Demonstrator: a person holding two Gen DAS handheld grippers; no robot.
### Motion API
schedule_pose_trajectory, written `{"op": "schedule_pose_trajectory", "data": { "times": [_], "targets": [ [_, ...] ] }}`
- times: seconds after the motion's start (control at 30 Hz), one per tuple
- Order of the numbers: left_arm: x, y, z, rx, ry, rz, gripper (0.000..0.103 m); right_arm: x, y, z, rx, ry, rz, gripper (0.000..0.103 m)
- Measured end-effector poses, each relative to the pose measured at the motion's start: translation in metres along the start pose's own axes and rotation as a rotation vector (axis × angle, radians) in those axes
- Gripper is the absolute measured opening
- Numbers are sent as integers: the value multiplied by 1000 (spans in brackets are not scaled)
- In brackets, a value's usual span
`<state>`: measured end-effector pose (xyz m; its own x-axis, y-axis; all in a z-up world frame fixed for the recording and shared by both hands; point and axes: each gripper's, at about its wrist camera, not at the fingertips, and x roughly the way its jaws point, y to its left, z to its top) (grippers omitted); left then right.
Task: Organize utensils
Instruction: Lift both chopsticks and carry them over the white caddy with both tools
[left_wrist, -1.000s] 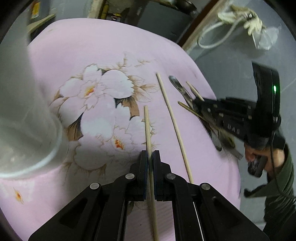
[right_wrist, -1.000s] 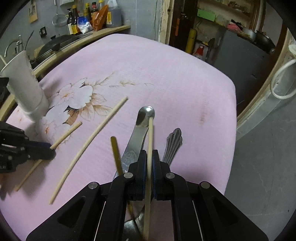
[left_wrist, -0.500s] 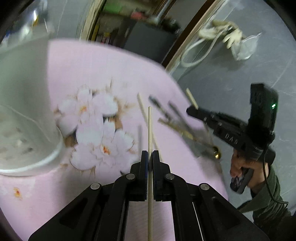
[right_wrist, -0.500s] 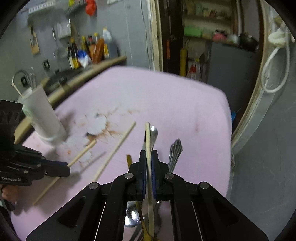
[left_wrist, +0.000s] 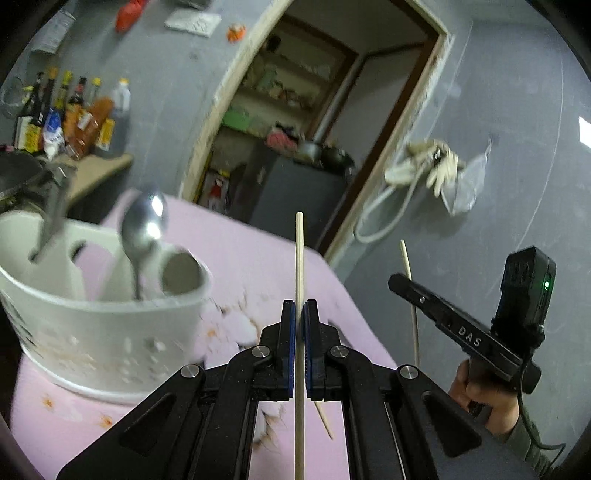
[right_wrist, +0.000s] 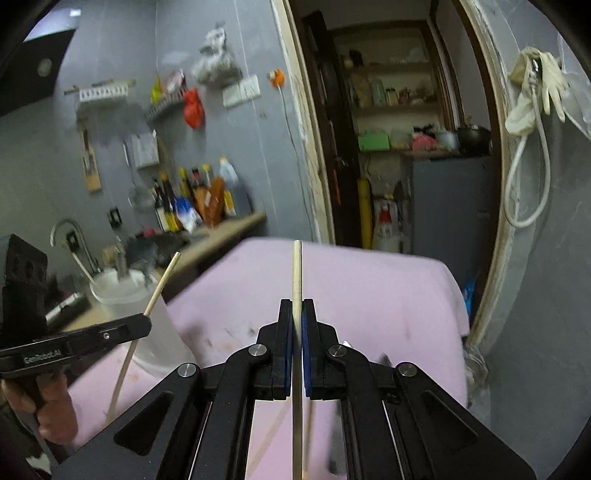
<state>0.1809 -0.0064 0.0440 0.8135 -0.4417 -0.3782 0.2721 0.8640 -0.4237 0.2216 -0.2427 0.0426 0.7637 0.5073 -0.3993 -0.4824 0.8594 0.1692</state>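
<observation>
A: Starting at the left, what stands on the pink floral cloth-covered table?

B: A white perforated plastic utensil holder, on the table's left side. A shiny metal spoon stands in it bowl-up, and a second, dark metal handle leans out of its far left part. Both are blurred.

A: And the left gripper?

B: Its black jaws with blue pads are clamped together on a pale wooden chopstick, which runs straight up between them, with its tip over the table's far edge. Just right of that gripper a second pale stick lies on the cloth, only partly seen.

A: Further right?

B: The right gripper is held in a hand beside the table's right edge. In its own camera the jaws are pressed onto another light wooden chopstick, upright, pointing toward the table's far edge. From the left camera that stick rises above the black finger.

A: How do the two tools sit relative to each other?

B: Apart, side by side, both raised above the cloth. In the right camera the left gripper shows at the left, its chopstick slanting up in front of the white holder.

A: Behind all that?

B: A wooden counter with sauce bottles at far left, and an open doorway with shelves beyond the table.
</observation>
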Motion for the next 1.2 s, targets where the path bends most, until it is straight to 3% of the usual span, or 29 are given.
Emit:
{"op": "schedule_pose_trajectory", "data": {
  "times": [0.27, 0.4, 0.53, 0.73, 0.97, 1.2],
  "targets": [
    [-49, 36, 53, -14, -175, 83, 2, 21, 46, 44, 24, -142, 137, 2],
    [-67, 67, 79, -45, -264, 135, 2, 44, 79, 70, 46, -227, 224, 2],
    [-85, 100, 98, -62, -374, 194, 2, 60, 106, 84, 55, -303, 258, 2],
    [-92, 142, 110, -98, -498, 250, 2, 76, 137, 81, 53, -457, 201, 2],
    [-85, 159, 89, -117, -601, 318, 2, 81, 151, 53, 57, -602, 89, 2],
    [-77, 149, 66, -54, -654, 380, 2, 86, 155, 45, 35, -608, 52, 3]
  ]
}}
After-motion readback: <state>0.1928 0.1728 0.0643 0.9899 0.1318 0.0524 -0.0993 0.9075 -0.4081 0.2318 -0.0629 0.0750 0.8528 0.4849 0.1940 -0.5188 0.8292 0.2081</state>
